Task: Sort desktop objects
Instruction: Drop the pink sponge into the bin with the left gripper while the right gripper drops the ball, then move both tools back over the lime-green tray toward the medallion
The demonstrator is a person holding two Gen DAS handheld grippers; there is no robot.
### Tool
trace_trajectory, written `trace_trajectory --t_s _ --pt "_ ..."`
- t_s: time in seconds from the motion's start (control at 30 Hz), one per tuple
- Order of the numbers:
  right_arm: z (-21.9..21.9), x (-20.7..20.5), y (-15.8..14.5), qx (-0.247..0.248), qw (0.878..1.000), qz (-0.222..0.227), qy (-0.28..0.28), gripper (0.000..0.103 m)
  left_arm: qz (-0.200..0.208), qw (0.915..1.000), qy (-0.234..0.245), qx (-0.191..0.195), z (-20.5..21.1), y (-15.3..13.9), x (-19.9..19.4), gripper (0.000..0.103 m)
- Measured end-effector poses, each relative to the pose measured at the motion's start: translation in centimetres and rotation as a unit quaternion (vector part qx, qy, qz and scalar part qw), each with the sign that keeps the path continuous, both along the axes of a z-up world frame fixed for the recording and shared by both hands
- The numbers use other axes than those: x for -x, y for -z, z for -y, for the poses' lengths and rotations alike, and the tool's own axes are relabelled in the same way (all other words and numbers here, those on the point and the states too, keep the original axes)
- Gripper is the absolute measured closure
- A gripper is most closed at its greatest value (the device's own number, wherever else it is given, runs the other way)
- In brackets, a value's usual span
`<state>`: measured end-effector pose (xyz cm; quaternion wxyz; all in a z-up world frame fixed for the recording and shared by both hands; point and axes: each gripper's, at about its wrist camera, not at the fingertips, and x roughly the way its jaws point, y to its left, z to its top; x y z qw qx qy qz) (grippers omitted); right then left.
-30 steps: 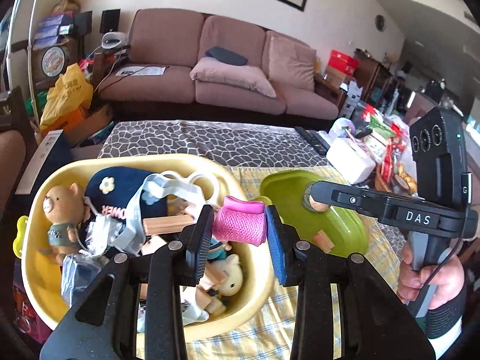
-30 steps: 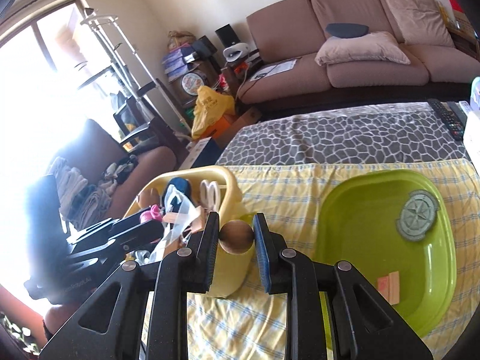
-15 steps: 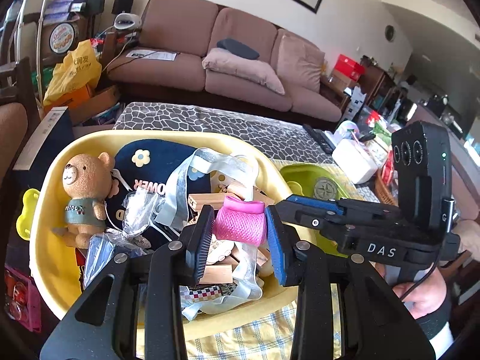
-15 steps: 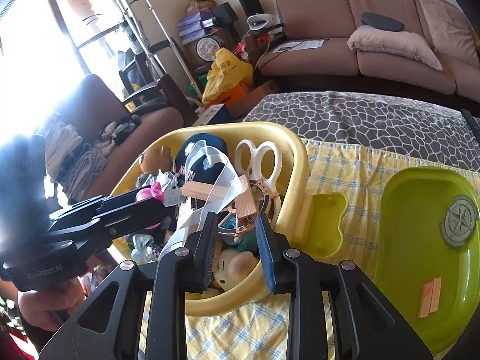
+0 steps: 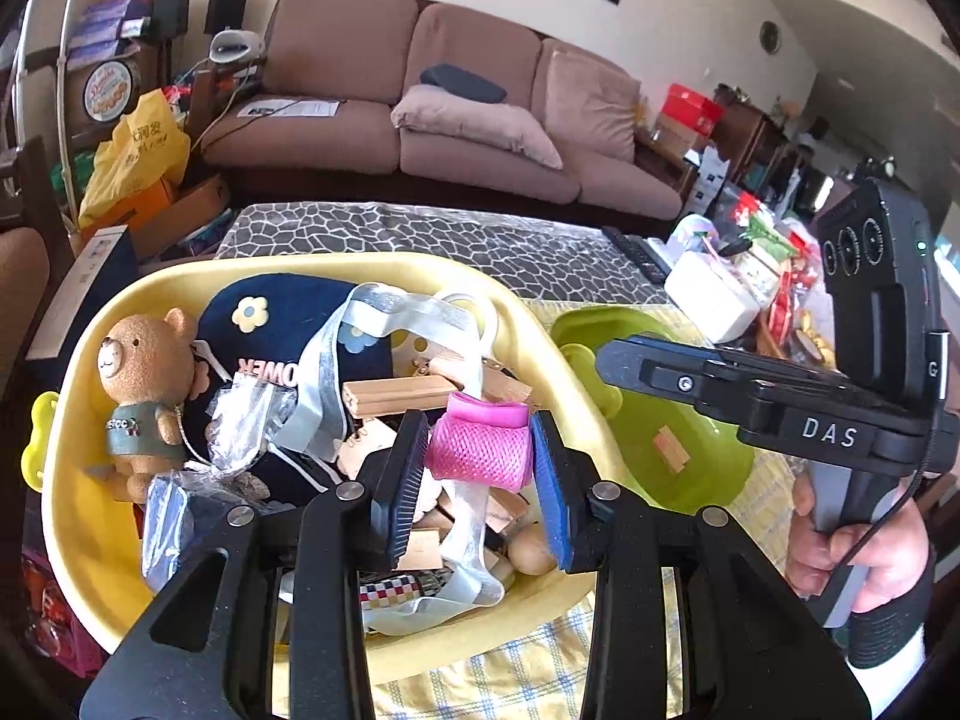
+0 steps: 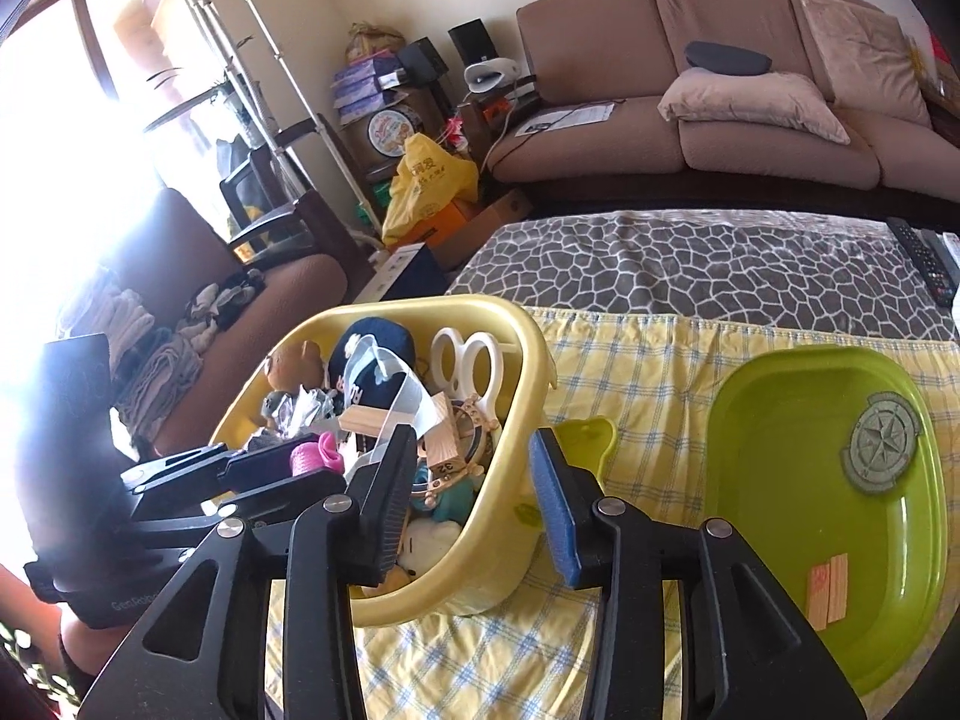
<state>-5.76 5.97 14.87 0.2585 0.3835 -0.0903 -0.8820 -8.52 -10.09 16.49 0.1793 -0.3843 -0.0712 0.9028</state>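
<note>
Two grippers hang over the crowded yellow plastic basin; the left gripper is clamped on a pink mesh pouch above the heap — wooden blocks, a brown bear figure, a navy cap, white-handled scissors; the right gripper, its jaws opening, holds nothing and straddles the basin's wall; beside it sits the green plastic tray — a grey compass badge inside.
</note>
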Motion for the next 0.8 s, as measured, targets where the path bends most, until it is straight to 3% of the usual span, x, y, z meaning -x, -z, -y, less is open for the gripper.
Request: trace_trajectory --t_s 0.23,0.37,0.47,0.63,0.73,0.8 --pt "0.1 -0.2 0.4 -0.022 1.0 -0.001 -0.002 0.062 0.006 0.9977 -0.054 0.041 2.2 0.7 0.3 0.071" --pt "-0.5 -0.3 0.5 -0.022 1.0 -0.001 0.0 0.062 0.0 0.9968 -0.074 0.029 3.6 0.6 0.0 0.072" --pt "-0.8 -0.3 0.5 -0.022 1.0 -0.001 0.004 0.06 -0.001 0.997 -0.077 0.005 4.4 0.5 0.1 0.064" --pt "-1.7 -0.5 0.4 -0.027 1.0 -0.003 0.013 0.057 -0.028 0.9962 -0.08 -0.017 4.7 -0.4 -0.5 0.034" --pt "-2.9 -0.4 0.3 -0.028 0.999 -0.005 0.026 0.046 -0.035 0.9962 -0.072 -0.034 4.2 -0.7 -0.6 0.012" --pt "-4.0 -0.3 0.3 -0.034 0.999 -0.007 0.039 0.034 -0.037 0.9966 -0.065 -0.035 3.6 -0.8 -0.4 0.012"
